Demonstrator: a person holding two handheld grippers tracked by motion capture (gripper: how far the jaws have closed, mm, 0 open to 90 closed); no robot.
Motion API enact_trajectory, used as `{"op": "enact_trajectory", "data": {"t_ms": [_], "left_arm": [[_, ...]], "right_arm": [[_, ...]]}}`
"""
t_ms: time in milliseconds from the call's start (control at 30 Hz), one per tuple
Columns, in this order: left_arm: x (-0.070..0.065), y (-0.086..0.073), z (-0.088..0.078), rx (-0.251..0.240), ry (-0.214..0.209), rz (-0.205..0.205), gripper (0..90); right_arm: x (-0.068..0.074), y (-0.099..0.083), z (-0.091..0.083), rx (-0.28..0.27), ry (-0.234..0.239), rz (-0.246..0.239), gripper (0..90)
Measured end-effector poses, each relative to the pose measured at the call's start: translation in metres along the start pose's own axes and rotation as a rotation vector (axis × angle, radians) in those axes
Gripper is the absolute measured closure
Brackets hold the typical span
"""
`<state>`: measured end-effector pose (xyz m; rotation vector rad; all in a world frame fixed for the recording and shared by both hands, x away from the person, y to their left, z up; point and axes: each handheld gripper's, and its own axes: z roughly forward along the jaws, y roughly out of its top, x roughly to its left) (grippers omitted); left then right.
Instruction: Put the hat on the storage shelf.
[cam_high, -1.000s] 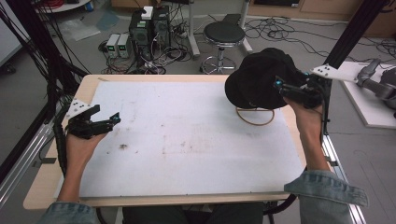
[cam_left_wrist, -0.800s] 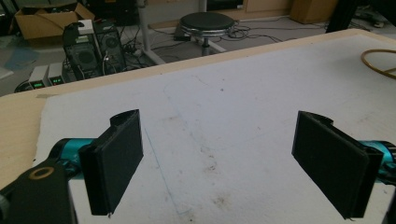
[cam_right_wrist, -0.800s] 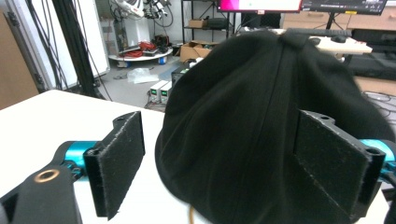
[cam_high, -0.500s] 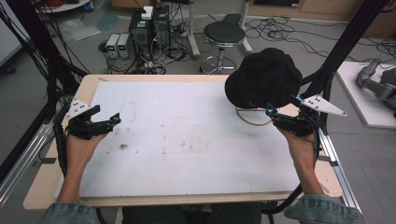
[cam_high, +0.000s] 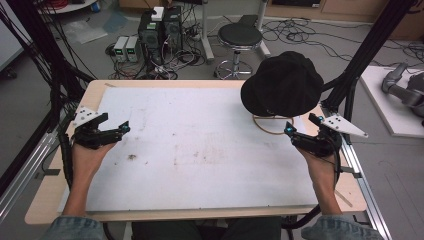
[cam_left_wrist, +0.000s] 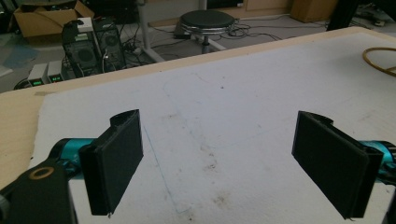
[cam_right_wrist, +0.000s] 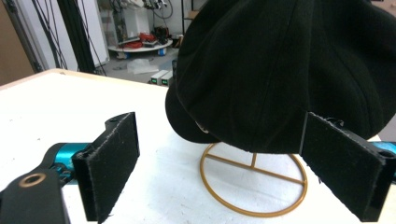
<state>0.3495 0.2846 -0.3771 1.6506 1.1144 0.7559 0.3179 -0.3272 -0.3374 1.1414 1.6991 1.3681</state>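
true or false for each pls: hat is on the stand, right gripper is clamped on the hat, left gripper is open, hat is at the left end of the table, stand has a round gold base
1. The black hat sits on the gold wire stand. True.
2. The right gripper is clamped on the hat. False: its jaws stand open and apart from the hat, with nothing between them; they have just been opening.
3. The left gripper is open. True: nothing is between its jaws.
4. The hat is at the left end of the table. False: it is at the far right corner, ahead of the right gripper.
5. The stand has a round gold base. True: a ring resting on the table.
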Motion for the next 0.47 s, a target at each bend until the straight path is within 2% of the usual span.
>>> {"op": "enact_trajectory", "data": {"t_ms": [467], "left_arm": [[0.0002,0.0,0.0003,-0.002,-0.003,0.001,16.6]], "right_arm": [[0.0026,-0.0003,0.0012,0.002,0.002,-0.012,11.9]]}}
